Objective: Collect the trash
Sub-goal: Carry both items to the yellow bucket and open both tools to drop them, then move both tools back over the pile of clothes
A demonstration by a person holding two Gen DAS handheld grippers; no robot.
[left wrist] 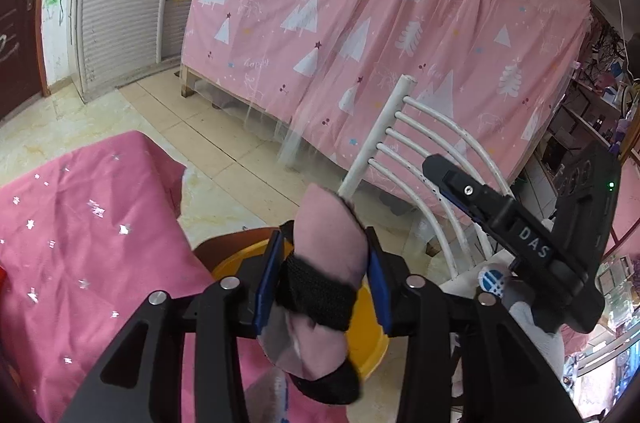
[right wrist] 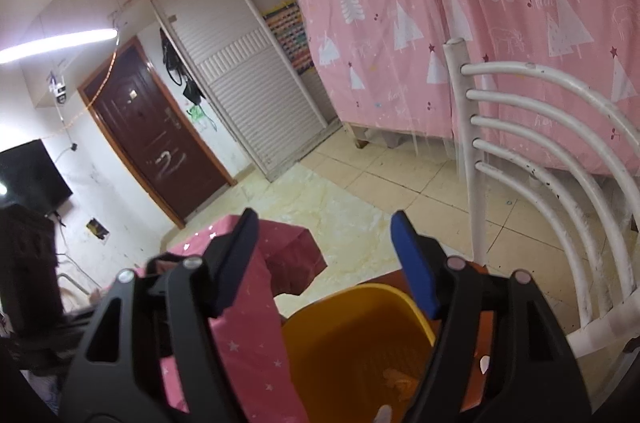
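Observation:
My left gripper (left wrist: 325, 243) is shut on a soft pink padded thing with black straps (left wrist: 332, 219), its blue pads pressing both sides. It hangs just above the yellow bin (left wrist: 236, 261), whose rim shows behind and below it. In the right wrist view my right gripper (right wrist: 325, 223) stands open above the same yellow bin (right wrist: 352, 335), with nothing between its fingers. A few pale and orange scraps (right wrist: 400, 383) lie at the bin's bottom. The right gripper's black housing (left wrist: 560, 243) shows to the right of the left one.
A table under a pink star-print cloth (left wrist: 80, 243) stands left of the bin, which sits on a brown surface (right wrist: 486, 327). A white slatted chair (right wrist: 560, 127) is close on the right. A bed draped in a pink curtain (left wrist: 360, 23) lies beyond the tiled floor.

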